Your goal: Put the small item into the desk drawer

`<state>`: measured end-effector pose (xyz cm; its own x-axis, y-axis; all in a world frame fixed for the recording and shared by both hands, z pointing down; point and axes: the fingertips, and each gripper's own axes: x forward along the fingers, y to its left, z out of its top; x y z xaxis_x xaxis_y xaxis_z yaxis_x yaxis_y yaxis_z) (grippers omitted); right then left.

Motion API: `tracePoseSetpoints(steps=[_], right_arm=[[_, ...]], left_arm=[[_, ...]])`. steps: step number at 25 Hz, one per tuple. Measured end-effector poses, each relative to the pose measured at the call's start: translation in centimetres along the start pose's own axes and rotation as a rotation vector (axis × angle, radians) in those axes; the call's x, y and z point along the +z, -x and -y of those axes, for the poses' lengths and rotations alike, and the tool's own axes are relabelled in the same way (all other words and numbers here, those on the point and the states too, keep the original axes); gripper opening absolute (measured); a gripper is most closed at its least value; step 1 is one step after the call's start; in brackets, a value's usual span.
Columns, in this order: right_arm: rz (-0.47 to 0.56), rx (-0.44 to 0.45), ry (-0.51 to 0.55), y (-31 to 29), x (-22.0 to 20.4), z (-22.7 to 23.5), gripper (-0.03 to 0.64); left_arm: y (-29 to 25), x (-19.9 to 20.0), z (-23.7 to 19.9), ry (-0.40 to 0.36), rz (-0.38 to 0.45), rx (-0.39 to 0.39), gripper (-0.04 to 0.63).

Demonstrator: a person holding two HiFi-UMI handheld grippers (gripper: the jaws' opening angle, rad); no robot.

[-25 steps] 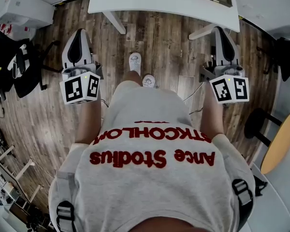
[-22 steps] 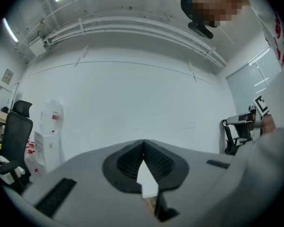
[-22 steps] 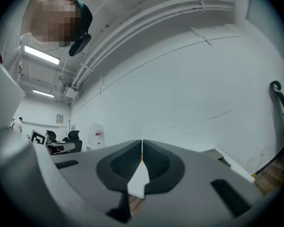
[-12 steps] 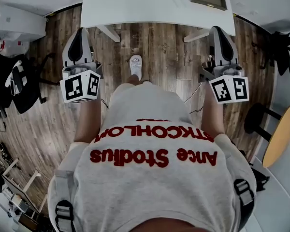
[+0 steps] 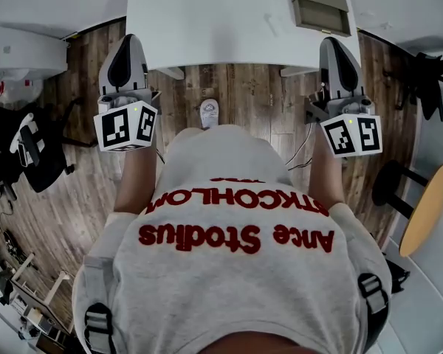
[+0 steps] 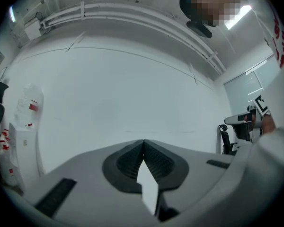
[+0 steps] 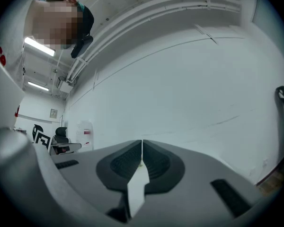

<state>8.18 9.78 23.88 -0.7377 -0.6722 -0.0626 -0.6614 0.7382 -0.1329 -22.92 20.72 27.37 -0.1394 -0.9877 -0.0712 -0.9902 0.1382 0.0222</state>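
Head view: person in grey shirt [image 5: 236,271] with red lettering faces white desk [image 5: 207,21]. Left gripper [image 5: 125,50] and right gripper [image 5: 337,50] held up at either side, near desk's front edge, over wood floor [image 5: 244,94]. Tan-grey box [image 5: 323,9] on right part of desk. Small item [image 5: 269,23]: only faint pale sliver on desk top, just left of box; shape beyond telling.

Left gripper view: jaws together, nothing between; white wall beyond.

Right gripper view: jaws pressed together, empty; white wall beyond.
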Motion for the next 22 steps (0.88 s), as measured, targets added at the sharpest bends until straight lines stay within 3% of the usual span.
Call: tracePoseSetpoints(steps=[4,22], right_arm=[[-0.015,-0.013,0.055,-2.8,-0.4,-0.5,0.009],[-0.055,-0.071,0.030,-4.7,-1.7,-0.1,0.009]], left_arm=[[-2.5,-0.1,-1.5,0.005,0.005,-0.022,0.008],[-6.3,-2.4,-1.9,0.047,-0.040,-0.097,0.008]])
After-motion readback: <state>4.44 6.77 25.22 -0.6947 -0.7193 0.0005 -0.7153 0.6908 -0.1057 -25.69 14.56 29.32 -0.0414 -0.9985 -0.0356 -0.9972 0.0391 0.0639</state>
